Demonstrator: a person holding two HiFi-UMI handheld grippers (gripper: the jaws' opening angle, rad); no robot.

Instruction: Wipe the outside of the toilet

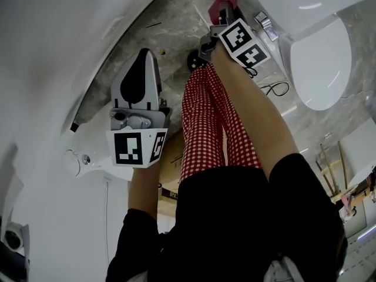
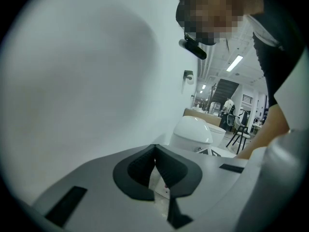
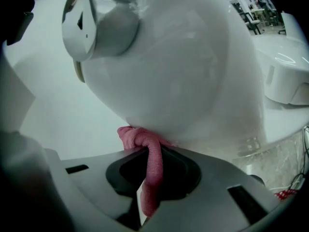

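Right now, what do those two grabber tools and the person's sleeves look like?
Both are light grey plastic with dark grey jaws. The left gripper and the right gripper each carry a white cube printed with black square markers. The person's sleeves are black.

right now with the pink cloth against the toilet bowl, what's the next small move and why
Probably slide the right hand-held gripper sideways along the toilet bowl's curve with the pink cloth pressed on. The cloth is clamped in its jaws and its bunched end touches the bowl's lower outside, so a short stroke should wipe there.
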